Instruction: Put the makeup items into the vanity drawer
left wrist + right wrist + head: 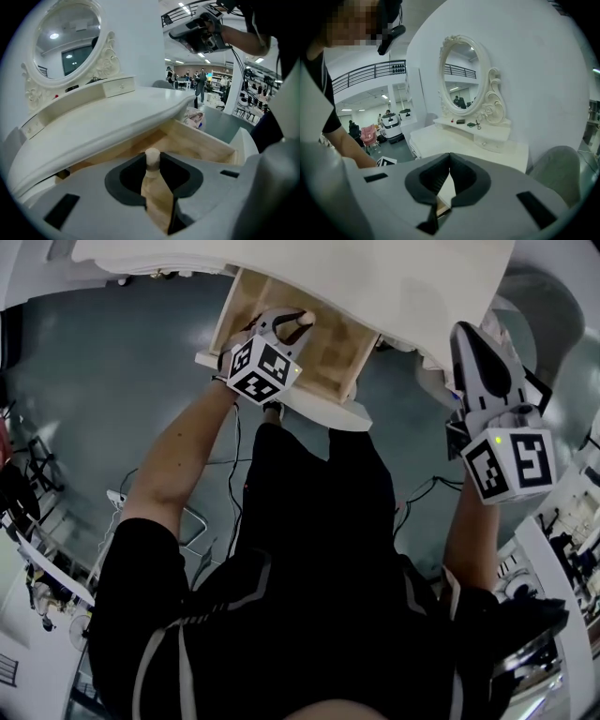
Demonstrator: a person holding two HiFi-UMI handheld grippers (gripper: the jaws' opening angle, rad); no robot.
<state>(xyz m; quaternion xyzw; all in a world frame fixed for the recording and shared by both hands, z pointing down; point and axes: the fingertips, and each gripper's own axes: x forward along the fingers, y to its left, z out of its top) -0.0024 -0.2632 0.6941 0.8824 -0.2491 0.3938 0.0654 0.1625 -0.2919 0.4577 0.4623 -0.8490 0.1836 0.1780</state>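
The white vanity (pixel 403 277) has its wooden drawer (pixel 234 310) pulled out below the tabletop. My left gripper (pixel 298 322) hovers over the open drawer, shut on a beige stick-like makeup item (pixel 302 326). In the left gripper view the item's rounded tip (pixel 152 158) pokes out between the pads of that gripper (pixel 153 174), with the drawer (pixel 206 140) just beyond. My right gripper (pixel 466 334) is raised at the vanity's right side, shut and empty; its pads meet in the right gripper view (pixel 450 161). It also shows high up in the left gripper view (pixel 199 35).
An oval mirror (pixel 464 77) in an ornate frame stands at the back of the vanity, above a raised shelf holding small items (pixel 461 122). The drawer front (pixel 323 411) juts toward the person's body. Cables and equipment lie on the floor at the sides.
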